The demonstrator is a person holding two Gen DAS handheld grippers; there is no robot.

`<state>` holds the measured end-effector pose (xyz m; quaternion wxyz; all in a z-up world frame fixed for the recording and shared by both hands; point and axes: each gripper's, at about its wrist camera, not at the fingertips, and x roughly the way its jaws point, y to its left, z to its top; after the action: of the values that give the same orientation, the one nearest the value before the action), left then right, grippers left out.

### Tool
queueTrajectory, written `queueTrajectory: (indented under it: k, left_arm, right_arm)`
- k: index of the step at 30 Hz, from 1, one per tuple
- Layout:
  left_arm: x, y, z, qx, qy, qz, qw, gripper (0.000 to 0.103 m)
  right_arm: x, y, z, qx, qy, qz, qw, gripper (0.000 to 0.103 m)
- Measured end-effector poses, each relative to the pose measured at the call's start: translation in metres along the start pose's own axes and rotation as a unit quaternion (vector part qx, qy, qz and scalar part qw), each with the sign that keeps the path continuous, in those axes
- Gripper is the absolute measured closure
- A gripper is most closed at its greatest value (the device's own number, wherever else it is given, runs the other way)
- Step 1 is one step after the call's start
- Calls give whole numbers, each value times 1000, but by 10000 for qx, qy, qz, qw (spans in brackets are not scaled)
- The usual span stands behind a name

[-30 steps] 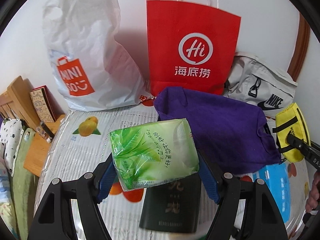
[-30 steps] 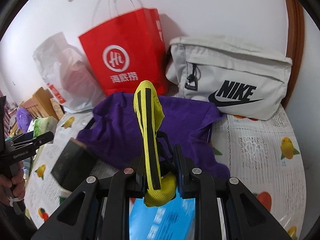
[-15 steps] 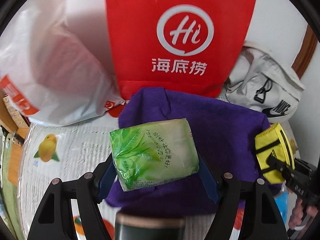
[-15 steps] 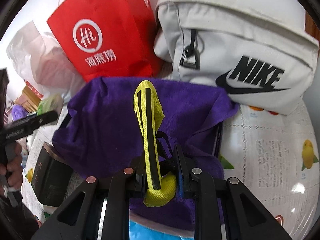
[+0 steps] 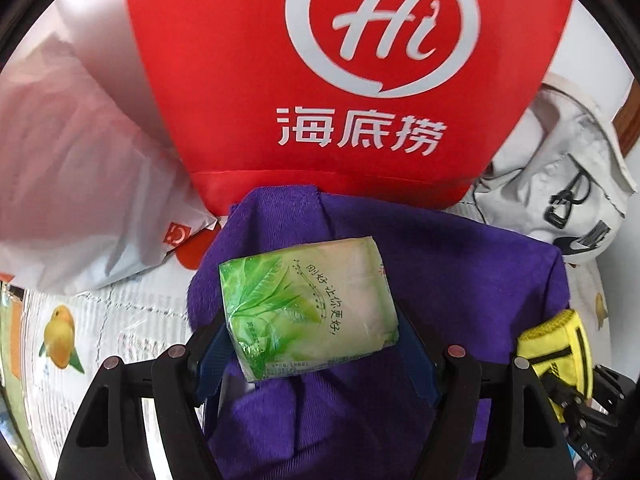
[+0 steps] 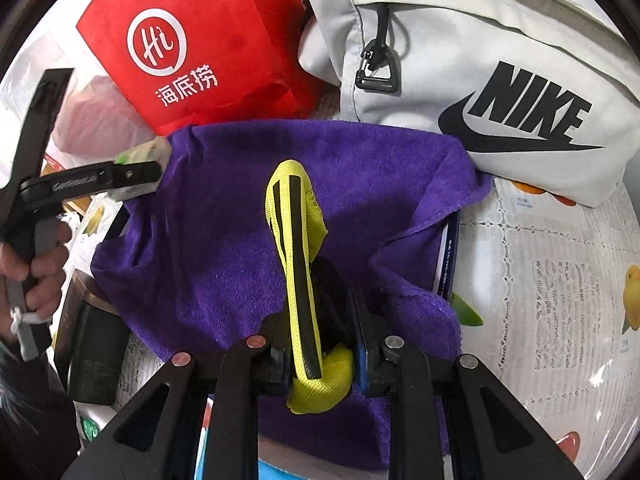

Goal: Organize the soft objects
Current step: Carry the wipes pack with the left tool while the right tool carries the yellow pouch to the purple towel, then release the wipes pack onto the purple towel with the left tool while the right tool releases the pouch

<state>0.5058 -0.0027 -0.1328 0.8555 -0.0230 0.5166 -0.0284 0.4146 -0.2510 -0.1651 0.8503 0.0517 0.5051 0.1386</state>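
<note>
Two hand-held grippers are loaded and both have swung in over the purple towel (image 6: 224, 240) during the last second, so we look about ready to drop stuff. Biggest things first: the red paper bag (image 5: 320, 80) now fills the top of the left view where a moment ago its whole outline and handles showed, and the white Nike bag (image 6: 480, 60) looms much larger on the right side too. Both cameras have tipped down and closed in on the back of the table (image 6: 560, 280) with its fruit-print cover.

The towel lies spread across the middle, draped over what might be a book or box at its right edge, hard to tell. A dark box (image 6: 92, 352) pokes out from its left side.

Left hand-held gripper (image 5: 316, 344) is clamped wide on the green tissue pack (image 5: 308, 308), which hangs above the towel's left half. Right hand-held gripper (image 6: 320, 344) is squeezed nearly closed around the yellow pouch (image 6: 300, 260), which sticks up over the towel's centre.

My guess: the towel is the collecting spot, and release comes next.
</note>
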Motion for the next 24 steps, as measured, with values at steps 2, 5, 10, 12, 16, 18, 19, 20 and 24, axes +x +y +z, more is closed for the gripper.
queueTrajectory:
  k: [2, 5, 10, 12, 16, 18, 19, 20, 24]
  left_arm:
    - [8, -1, 4, -30, 76, 17, 10000, 29]
    - [16, 0, 5, -90, 188, -32, 9998, 29]
    - [24, -1, 8, -44, 354, -116, 9993, 24]
    - [26, -1, 8, -67, 380, -281, 9989, 15]
    - [17, -2, 6, -82, 281, -253, 9993, 14]
    - [7, -2, 4, -80, 229, -195, 9995, 14]
    - [1, -1, 3, -89, 198, -151, 9997, 14]
    - [-4, -1, 0, -98, 160, -116, 9998, 14]
    - [-32, 6, -12, 1, -89, -9, 10000, 14]
  right_arm:
    - [-1, -1, -1, -17, -7, -26, 10000, 79]
    - [0, -1, -1, -13, 8, -29, 10000, 77]
    - [-1, -1, 0, -99, -19, -140, 9999, 72]
    - [-1, -2, -1, -100, -17, -131, 9999, 61]
    - [-7, 1, 0, -212, -83, -248, 9994, 50]
    - [-11, 4, 0, -258, -166, -358, 9989, 46]
    - [-15, 5, 0, -261, -220, -417, 9985, 46]
    - [-20, 6, 0, -264, -284, -503, 9980, 46]
    - [-43, 7, -6, -256, -493, -671, 9962, 44]
